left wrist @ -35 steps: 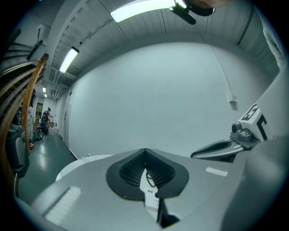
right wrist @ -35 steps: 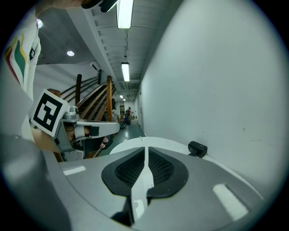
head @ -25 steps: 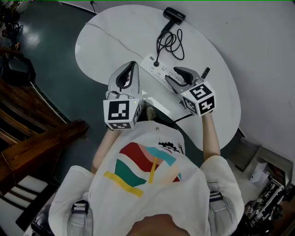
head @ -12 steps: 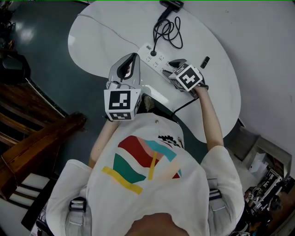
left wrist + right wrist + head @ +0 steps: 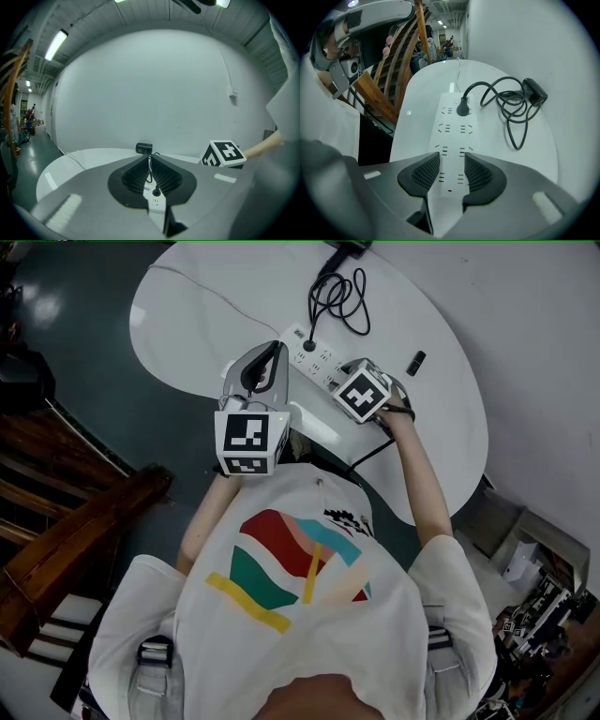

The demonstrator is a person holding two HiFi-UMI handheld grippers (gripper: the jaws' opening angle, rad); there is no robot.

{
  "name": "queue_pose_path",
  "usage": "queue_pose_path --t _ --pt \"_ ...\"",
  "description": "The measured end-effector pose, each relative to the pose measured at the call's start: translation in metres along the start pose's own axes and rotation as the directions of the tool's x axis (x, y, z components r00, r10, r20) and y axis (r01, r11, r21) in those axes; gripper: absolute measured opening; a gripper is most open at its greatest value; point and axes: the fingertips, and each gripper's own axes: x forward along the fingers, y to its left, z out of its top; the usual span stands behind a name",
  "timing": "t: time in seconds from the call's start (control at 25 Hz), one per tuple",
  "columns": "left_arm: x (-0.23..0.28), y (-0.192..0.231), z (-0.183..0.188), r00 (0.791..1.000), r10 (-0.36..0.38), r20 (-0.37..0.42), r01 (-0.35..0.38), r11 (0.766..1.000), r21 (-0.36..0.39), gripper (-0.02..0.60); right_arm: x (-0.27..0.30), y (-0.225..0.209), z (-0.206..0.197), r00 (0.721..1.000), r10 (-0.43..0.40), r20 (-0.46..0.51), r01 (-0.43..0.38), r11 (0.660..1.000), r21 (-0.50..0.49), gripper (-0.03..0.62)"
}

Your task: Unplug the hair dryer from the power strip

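Right tool (image 5: 452, 158), earlier level and clenched, now released, down over the power strip (image 5: 454, 123) (left tool (image 5: 150, 160) clenched, empty)

Left of the power strip (image 5: 452, 126) your table (image 5: 187, 324) lies bare, so the plug (image 5: 462, 108) is open from that side. On its right the coiled cord (image 5: 511, 108) crowds the way (wall (image 5: 525, 37) close behind), and your right tongs (image 5: 451, 158), jaws apart, stand over the strip's near end.
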Motion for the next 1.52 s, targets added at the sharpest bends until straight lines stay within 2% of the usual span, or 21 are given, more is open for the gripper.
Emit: queue_pose_path --t 0.12,0.24,0.32,0.44,0.52,0.6,0.88,1.08,1.2,1.36,1.44,1.52 --pt "0.013 -0.004 -0.014 0.998 -0.038 -0.057 0.039 0.999 0.017 0.045 0.000 -0.001 0.000 1.000 -0.004 -0.011 0.004 1.000 0.028 0.170" --pt "0.032 -0.009 -0.038 0.987 -0.088 -0.135 0.093 0.995 0.027 0.081 0.001 -0.001 0.000 1.000 0.001 -0.016 0.000 0.999 0.040 0.170" --pt "0.049 -0.016 -0.058 0.969 -0.141 -0.201 0.152 0.988 0.041 0.111 0.001 -0.002 0.000 1.000 0.006 -0.021 -0.005 0.999 0.045 0.171" --pt "0.077 -0.028 -0.091 0.927 -0.214 -0.307 0.252 0.963 0.090 0.153 0.002 -0.002 0.000 1.000 0.010 -0.023 -0.009 0.998 0.063 0.179" --pt "0.090 -0.029 -0.106 0.908 -0.227 -0.353 0.282 0.953 0.113 0.155 0.002 0.000 0.002 1.000 0.011 -0.021 -0.009 0.997 0.072 0.179" --pt "0.099 -0.028 -0.117 0.897 -0.227 -0.379 0.291 0.949 0.120 0.138 0.003 0.000 0.003 1.000 0.011 -0.018 -0.010 0.997 0.077 0.178" --pt "0.120 -0.039 -0.128 0.875 -0.250 -0.414 0.329 0.936 0.129 0.057 0.004 -0.001 0.003 0.999 0.016 -0.031 -0.013 0.996 0.084 0.178" --pt "0.121 -0.039 -0.124 0.888 -0.273 -0.370 0.329 0.939 0.096 0.049 0.004 -0.003 0.004 0.999 0.019 -0.037 -0.015 0.996 0.086 0.178" --pt "0.122 -0.040 -0.124 0.890 -0.271 -0.367 0.328 0.939 0.102 0.048 0.004 -0.003 0.003 0.999 0.020 -0.041 -0.016 0.996 0.084 0.178" --pt "0.119 -0.042 -0.126 0.879 -0.292 -0.377 0.374 0.912 0.167 0.047 0.004 -0.003 0.004 0.998 0.032 -0.048 -0.028 0.997 0.074 0.175" --pt "0.119 -0.043 -0.125 0.870 -0.321 -0.374 0.404 0.899 0.170 0.048 0.003 -0.004 0.003 0.998 0.036 -0.054 -0.032 0.997 0.074 0.172" --pt "0.118 -0.042 -0.122 0.868 -0.338 -0.364 0.411 0.900 0.145 0.046 0.004 -0.005 0.004 0.998 0.039 -0.050 -0.035 0.996 0.078 0.168"
